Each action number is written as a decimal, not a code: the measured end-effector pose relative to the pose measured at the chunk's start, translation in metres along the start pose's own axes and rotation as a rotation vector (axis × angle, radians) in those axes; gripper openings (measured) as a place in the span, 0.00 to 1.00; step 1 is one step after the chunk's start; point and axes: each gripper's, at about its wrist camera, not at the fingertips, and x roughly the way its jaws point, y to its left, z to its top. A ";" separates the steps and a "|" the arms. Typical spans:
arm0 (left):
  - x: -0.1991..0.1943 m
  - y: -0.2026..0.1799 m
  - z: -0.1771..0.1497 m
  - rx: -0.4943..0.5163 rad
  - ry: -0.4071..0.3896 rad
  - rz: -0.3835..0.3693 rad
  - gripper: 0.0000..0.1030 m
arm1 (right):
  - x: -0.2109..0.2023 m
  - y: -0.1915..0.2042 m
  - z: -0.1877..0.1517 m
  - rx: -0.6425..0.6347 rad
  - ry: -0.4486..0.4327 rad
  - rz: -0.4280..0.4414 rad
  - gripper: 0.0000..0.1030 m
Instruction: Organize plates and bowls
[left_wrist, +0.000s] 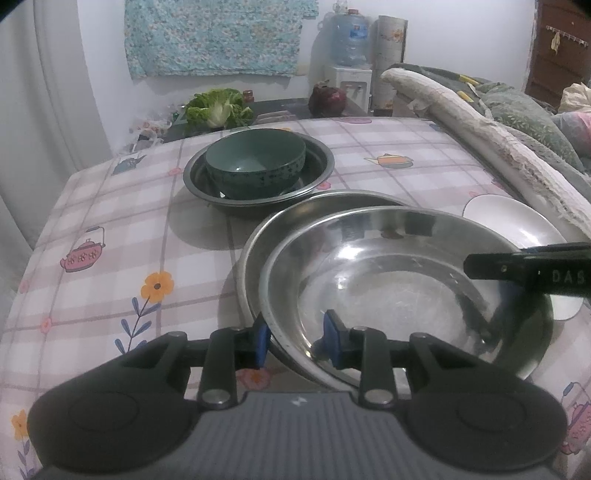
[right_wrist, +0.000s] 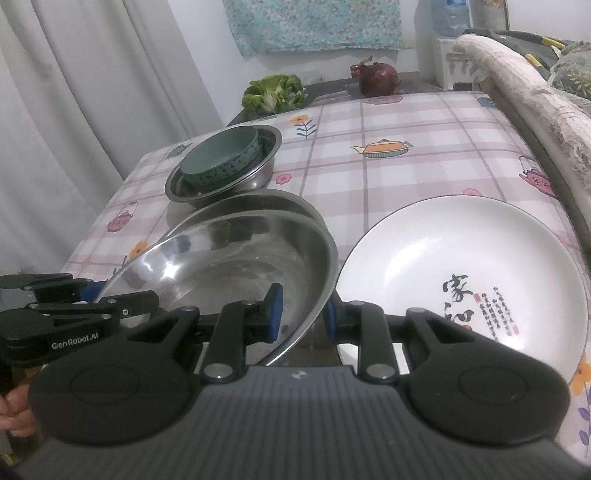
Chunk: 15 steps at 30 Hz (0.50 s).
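L gripper (left_wrist: 295, 343) and R gripper (right_wrist: 303, 314) both clamping steel plate (left_wrist: 406, 288) rim, hovering over 2nd steel plate (left_wrist: 332, 201). Risk: thin rim slipping, plate tilting, clipping white plate (right_wrist: 461, 258) just beside.

Teal bowl (left_wrist: 255, 166); pink-checked tablecloth (left_wrist: 110, 221)

1. A steel plate (left_wrist: 399, 280) is clamped at its near rim by the left gripper (left_wrist: 295, 345), above another steel plate (left_wrist: 280, 229).
2. Its right rim is met by the right gripper (left_wrist: 524, 271) (tips hidden).
3. A green bowl (left_wrist: 255, 164) is seated in a steel basin (left_wrist: 321, 162) behind.
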 end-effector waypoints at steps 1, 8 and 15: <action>0.000 0.000 0.000 0.000 0.000 0.001 0.30 | 0.000 0.000 0.000 0.003 0.000 0.002 0.22; 0.001 0.007 0.001 -0.023 0.006 0.015 0.40 | -0.002 -0.003 0.006 0.014 -0.015 0.000 0.26; 0.002 0.012 0.001 -0.036 0.007 0.018 0.42 | -0.003 -0.004 0.005 0.021 -0.017 -0.005 0.28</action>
